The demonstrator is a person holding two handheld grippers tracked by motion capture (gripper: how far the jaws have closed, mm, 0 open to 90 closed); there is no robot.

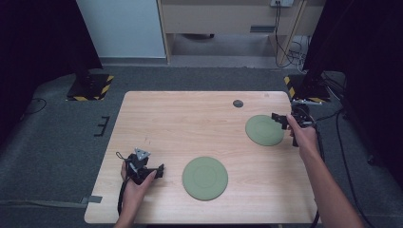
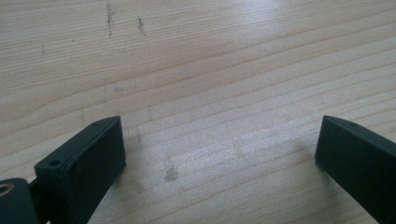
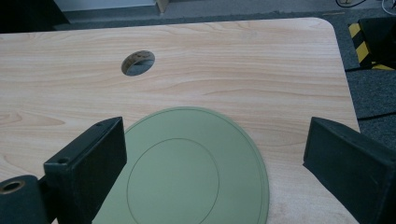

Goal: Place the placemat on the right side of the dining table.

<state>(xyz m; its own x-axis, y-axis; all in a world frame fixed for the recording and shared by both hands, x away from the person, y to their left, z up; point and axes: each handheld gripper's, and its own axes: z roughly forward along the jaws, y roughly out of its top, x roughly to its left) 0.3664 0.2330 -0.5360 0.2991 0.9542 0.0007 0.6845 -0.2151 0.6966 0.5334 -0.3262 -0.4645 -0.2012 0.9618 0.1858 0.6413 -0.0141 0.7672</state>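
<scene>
Two flat round green plates lie on the wooden table (image 1: 190, 123). One plate (image 1: 205, 177) sits near the front middle, the other plate (image 1: 264, 129) at the right. My right gripper (image 1: 281, 120) hovers at the far right rim of that right plate (image 3: 187, 172), jaws wide apart with nothing between them, so it stands open (image 3: 215, 154). My left gripper (image 1: 159, 170) rests low at the front left, a short way left of the front plate. Its jaws are spread over bare wood, open (image 2: 219, 149).
A small round cable hole (image 1: 238, 103) pierces the table behind the right plate, also seen as a hole (image 3: 138, 62) in the right gripper view. Dark stands with yellow-black striped bases (image 1: 90, 88) flank the table's far corners. Grey carpet surrounds the table.
</scene>
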